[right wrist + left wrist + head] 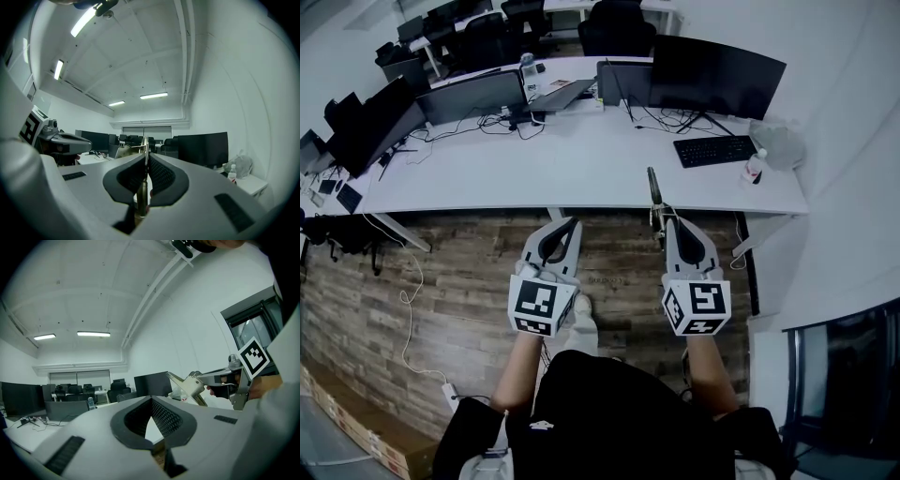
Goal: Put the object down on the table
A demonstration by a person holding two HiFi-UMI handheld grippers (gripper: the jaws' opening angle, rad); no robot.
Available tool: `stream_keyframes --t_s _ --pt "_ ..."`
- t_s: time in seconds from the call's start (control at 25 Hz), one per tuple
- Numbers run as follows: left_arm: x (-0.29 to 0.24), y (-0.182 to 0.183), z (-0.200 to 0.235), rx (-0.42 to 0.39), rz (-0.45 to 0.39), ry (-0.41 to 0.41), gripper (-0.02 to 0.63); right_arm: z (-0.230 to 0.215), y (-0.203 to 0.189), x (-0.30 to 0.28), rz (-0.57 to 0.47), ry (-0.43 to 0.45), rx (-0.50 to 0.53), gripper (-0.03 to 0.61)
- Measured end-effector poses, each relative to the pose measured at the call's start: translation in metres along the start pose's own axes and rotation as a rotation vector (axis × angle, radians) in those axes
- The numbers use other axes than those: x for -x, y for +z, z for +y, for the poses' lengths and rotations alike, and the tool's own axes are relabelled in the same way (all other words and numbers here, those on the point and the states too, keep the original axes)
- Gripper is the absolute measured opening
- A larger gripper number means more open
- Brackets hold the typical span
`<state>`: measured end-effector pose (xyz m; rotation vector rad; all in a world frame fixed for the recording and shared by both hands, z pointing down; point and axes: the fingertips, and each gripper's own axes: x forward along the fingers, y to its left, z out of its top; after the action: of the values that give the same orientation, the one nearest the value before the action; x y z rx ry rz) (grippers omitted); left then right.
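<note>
My right gripper [667,218] is shut on a thin brass-coloured tool [654,190], whose long end sticks out past the jaws and over the near edge of the white table [581,169]. In the right gripper view the tool [142,190] stands pinched between the black pads, its tip [146,144] above my right gripper [146,158]. My left gripper [569,224] hangs shut and empty just short of the table edge, over the wooden floor. In the left gripper view the tips of my left gripper [151,400] meet, and the tool [181,381] shows to the right.
A black keyboard [713,149], a small bottle [754,167] and a plastic bag [778,142] lie at the table's right end. Monitors [716,73] and a laptop [558,94] line the back with cables. A cardboard box [356,427] lies on the floor, lower left.
</note>
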<state>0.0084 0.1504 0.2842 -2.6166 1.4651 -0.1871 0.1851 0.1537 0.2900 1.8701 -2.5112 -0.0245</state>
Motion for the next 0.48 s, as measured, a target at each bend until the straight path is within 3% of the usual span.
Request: stream_keyframes --t_s 0.48 --pt "-0.074 -0.014 0.073 0.022 0.000 -0.010 0.014 -0.001 -0.006 -0.105 0.024 0.000 0.007 0.025"
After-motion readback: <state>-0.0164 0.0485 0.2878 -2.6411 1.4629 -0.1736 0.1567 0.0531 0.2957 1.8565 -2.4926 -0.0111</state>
